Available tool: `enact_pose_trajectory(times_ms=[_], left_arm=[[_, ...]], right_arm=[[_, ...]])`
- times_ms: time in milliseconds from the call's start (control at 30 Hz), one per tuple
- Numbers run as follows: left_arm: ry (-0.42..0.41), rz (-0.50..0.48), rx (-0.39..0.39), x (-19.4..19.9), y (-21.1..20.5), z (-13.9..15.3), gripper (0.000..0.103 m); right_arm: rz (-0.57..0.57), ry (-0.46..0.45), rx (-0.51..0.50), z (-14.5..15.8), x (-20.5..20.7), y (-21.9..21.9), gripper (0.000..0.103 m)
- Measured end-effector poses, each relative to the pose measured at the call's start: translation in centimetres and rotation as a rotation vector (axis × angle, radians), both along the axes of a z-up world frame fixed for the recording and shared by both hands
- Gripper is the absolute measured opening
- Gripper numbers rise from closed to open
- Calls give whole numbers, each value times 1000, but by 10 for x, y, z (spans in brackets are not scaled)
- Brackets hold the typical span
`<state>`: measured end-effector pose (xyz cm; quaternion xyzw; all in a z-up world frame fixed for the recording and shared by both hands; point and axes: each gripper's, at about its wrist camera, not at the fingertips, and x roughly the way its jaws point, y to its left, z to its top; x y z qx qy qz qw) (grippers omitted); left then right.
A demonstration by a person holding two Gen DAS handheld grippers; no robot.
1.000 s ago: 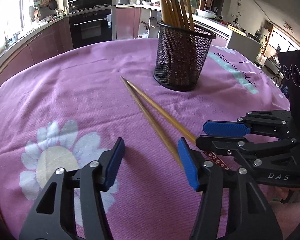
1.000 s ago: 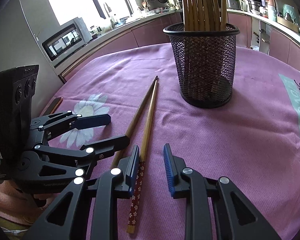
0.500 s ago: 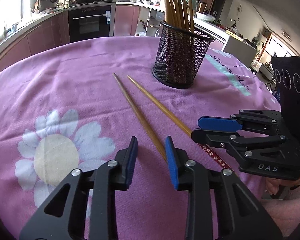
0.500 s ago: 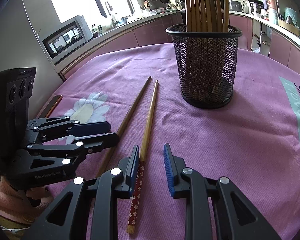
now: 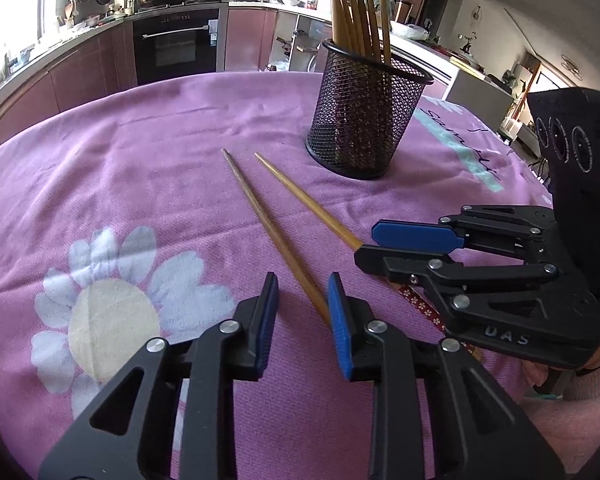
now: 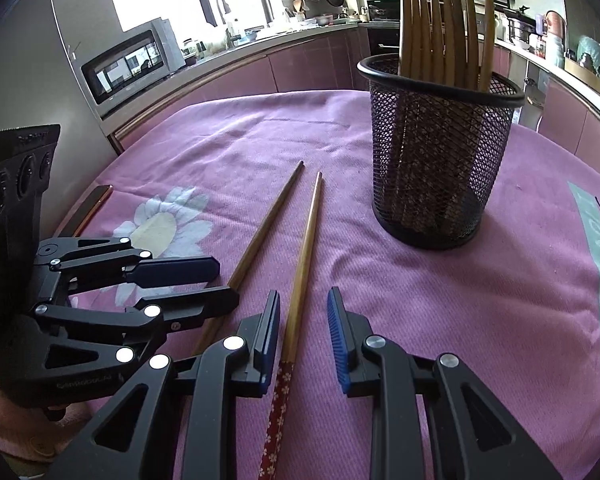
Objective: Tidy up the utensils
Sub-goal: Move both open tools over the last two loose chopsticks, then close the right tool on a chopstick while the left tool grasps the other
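Pickup is in hand: near the black wire-mesh holder, left gripper and right gripper, both spread, each straddle one loose wooden chopstick, so next they must pinch, lift and upend it into that holder.

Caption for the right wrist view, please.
Open right gripper straddles a chopstick on the purple tablecloth; left gripper beside it, mesh holder of chopsticks beyond.

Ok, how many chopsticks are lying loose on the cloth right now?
2. The darker chopstick lies between the left gripper fingers; the lighter chopstick, flower-patterned handle, lies between the right gripper fingers.
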<state>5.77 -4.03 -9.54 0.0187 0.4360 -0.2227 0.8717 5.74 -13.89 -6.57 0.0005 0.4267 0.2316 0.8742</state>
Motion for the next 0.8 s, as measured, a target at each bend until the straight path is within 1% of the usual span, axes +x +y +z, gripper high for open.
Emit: enact_pose_trajectory(times_ms=[67,100,167,367,567,633,667,700,733,767,800], left_arm=[[4,-2,-14,-1,1,0,17],[5,-1,-17,-2,2,1,15],[8,0,-25,-5,2,0,14],[2,10,-30,-17,2,-1,12],[10,2,-22,-26,7,0,11],[7,4,-14,-28,9,1,15],[1,16,-4,-27,10,2,19],[-4,23,4,-24,11,2,22],[-7,28,5,-21,11,3,22],[-9,29,1,-18,11,4,22],[-13,30,1,-16,11,5,24]], right_arm=[[-12,7,14,-1,0,-4,13],[-15,11,19,-1,-1,-6,11],[-20,17,25,-1,-3,-10,7],[-17,29,38,-1,-10,-16,5],[-30,37,57,-1,-9,-18,5],[-23,36,49,-1,-9,-16,7],[-18,33,40,-1,-8,-15,7],[-13,29,30,0,-8,-13,8],[-11,27,26,0,-7,-12,8],[-6,24,22,1,-5,-10,13],[-7,18,15,2,-4,-8,16]])
